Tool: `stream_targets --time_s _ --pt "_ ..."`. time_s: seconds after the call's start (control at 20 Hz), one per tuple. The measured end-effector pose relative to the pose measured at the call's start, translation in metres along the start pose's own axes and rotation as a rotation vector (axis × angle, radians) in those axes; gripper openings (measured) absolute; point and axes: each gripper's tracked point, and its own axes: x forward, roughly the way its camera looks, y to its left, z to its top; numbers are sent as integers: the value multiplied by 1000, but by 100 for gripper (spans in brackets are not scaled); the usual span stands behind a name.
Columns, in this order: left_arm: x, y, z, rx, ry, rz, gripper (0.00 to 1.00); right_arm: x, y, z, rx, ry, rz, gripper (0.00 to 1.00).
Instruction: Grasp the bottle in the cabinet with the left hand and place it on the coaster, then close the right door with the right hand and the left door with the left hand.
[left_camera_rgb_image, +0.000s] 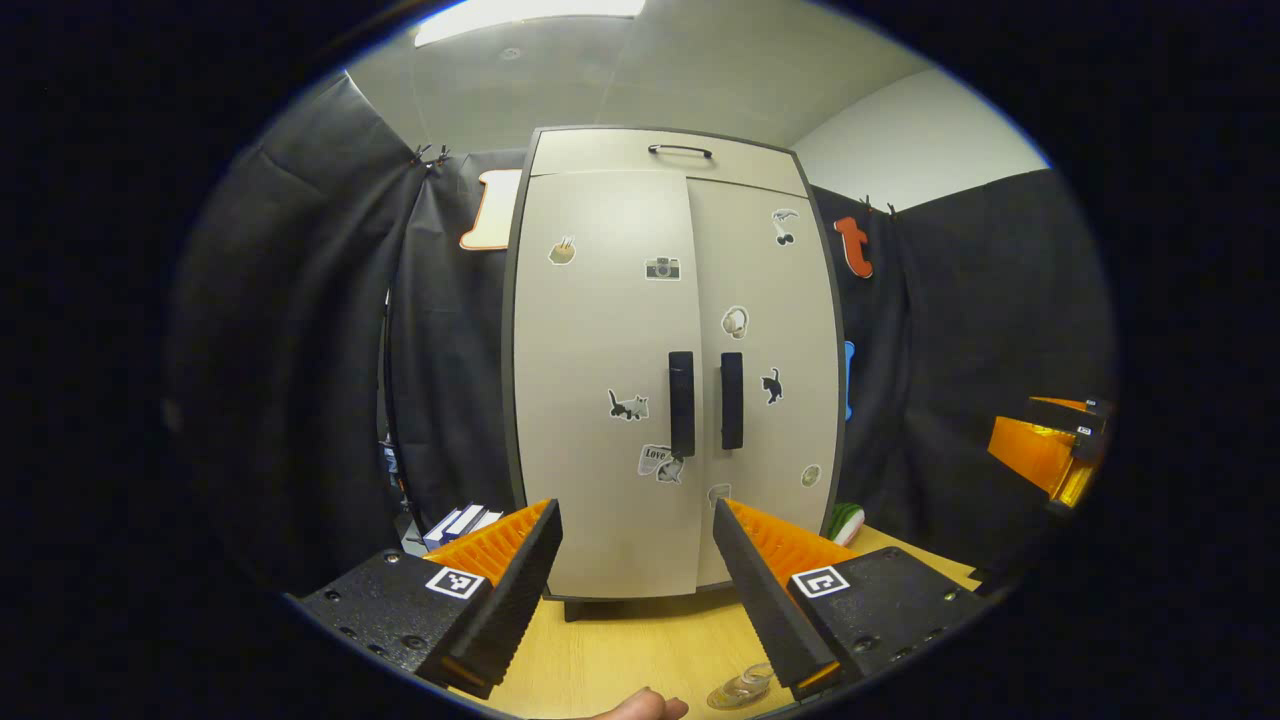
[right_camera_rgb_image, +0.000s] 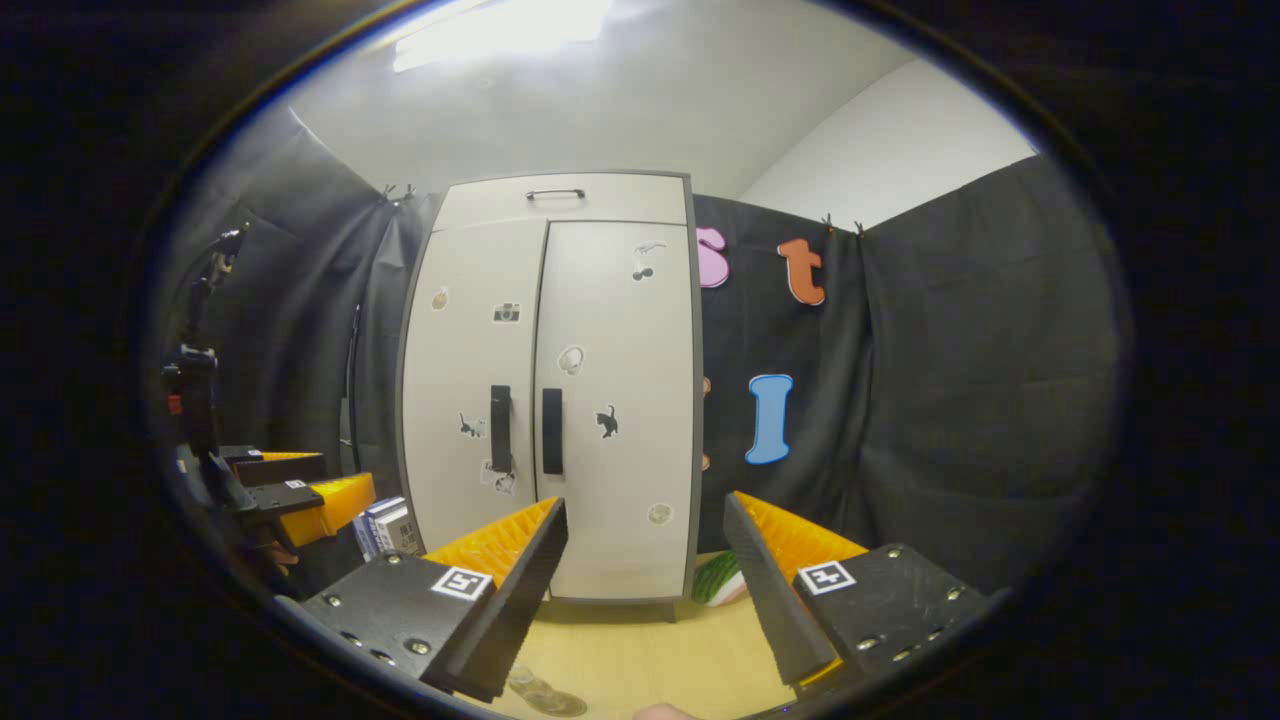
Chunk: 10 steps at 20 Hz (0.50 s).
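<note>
A tall, smooth, pale cabinet with rounded dark edging was seen standing on the light wooden tabletop, both doors shut, two straight dark handles side by side and small stickers scattered over the fronts. The left tool and the right tool were held wide open, gripping nothing. A clear glassy object lay on the tabletop near the left tool.
</note>
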Motion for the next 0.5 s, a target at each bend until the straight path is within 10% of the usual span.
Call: stream_targets --time_s 0.5 --pt "31 -12 -11 -2 -11 -53 96 27 -11 -11 -10 -3 -41 96"
